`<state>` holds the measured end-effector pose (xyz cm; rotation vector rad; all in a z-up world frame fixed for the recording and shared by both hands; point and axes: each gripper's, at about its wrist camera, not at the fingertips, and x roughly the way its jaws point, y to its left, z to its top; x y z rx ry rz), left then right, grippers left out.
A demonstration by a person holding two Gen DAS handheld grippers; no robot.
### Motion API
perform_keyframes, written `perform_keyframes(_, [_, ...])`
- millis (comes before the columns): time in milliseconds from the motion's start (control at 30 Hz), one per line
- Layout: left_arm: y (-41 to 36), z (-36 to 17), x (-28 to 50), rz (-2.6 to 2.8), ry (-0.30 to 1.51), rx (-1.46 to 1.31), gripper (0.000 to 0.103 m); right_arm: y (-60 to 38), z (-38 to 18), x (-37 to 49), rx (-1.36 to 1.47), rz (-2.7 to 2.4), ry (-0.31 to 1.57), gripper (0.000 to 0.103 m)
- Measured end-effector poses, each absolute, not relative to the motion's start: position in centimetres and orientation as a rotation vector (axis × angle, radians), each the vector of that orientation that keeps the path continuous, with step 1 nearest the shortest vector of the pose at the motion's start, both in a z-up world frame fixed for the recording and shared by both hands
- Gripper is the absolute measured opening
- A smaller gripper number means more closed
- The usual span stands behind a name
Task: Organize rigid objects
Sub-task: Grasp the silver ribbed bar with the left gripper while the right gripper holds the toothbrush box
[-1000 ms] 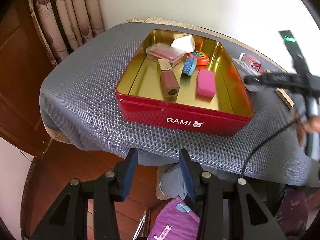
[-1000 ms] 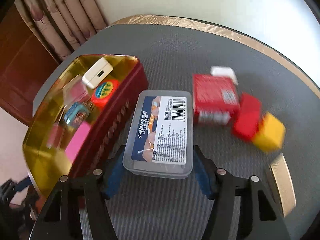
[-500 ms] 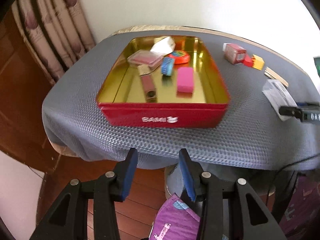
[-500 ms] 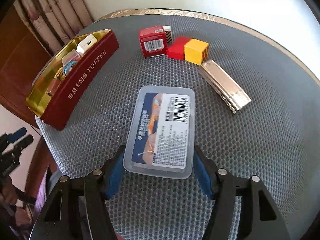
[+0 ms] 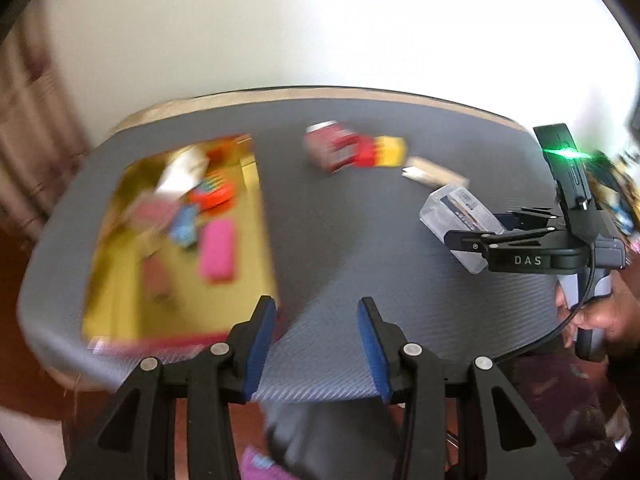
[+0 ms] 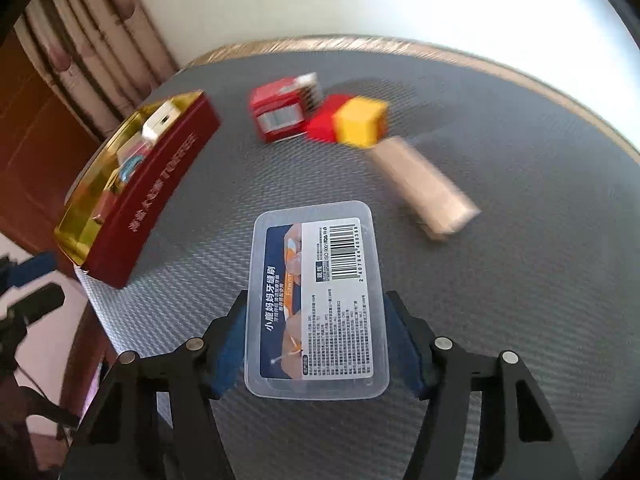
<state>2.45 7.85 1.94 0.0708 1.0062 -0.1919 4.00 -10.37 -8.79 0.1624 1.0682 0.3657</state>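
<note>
Round table under grey mesh cloth (image 6: pixel 500 280). Red tin (image 6: pixel 160 192) with gold inside sat at left edge, packed with small items: pink block (image 5: pixel 217 250), white block (image 6: pixel 160 122), others too blurred to name. Mid-table, well apart from tin: red box (image 6: pixel 280 114), red cube (image 6: pixel 324 122) and yellow cube (image 6: pixel 362 120) touching in a row, tan flat bar (image 6: pixel 424 188) just beside them. Nothing lay between tin and that group. Clear plastic case (image 6: pixel 316 300), label and barcode up, sat between right gripper (image 6: pixel 316 344) pads, which were closing on its long sides, pressed against them. Left gripper (image 5: pixel 316 348) jaws apart, nothing between, over near table edge. Left view alone showed tin interior from above, though smeared, plus the hand (image 5: pixel 596 312) on right gripper's handle. Right view alone showed the tin's lettered side wall.
</note>
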Motion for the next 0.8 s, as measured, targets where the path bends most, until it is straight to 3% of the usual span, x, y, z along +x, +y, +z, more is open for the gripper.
perform_keyframes(200, [1.5, 2.6, 6.4, -0.419, 0.908, 0.275, 0.043, -19.5, -9.0, 2.9, 0.172, 0.150, 1.032, 0.060])
perform_keyframes(267, [0.0, 1.9, 8.5, -0.468, 0.970, 0.260, 0.043, -22.3, -9.8, 2.7, 0.214, 0.101, 1.037, 0.060])
perform_keyframes(400, [-1.8, 0.2, 13.8, -0.491, 1.197, -0.020, 0.043, -25.7, -11.0, 2.3, 0.275, 0.075, 1.031, 0.060])
perform_keyframes(533, [-2.9, -0.7, 17.8, -0.432, 1.298, -0.347, 0.043, -26.5, -12.3, 1.7, 0.313, 0.098, 1.018, 0.061])
perform_keyframes(800, [-5.9, -3.8, 22.3, -0.187, 1.423, -0.467, 0.043, -27.3, -12.6, 0.9, 0.326, 0.151, 0.965, 0.061])
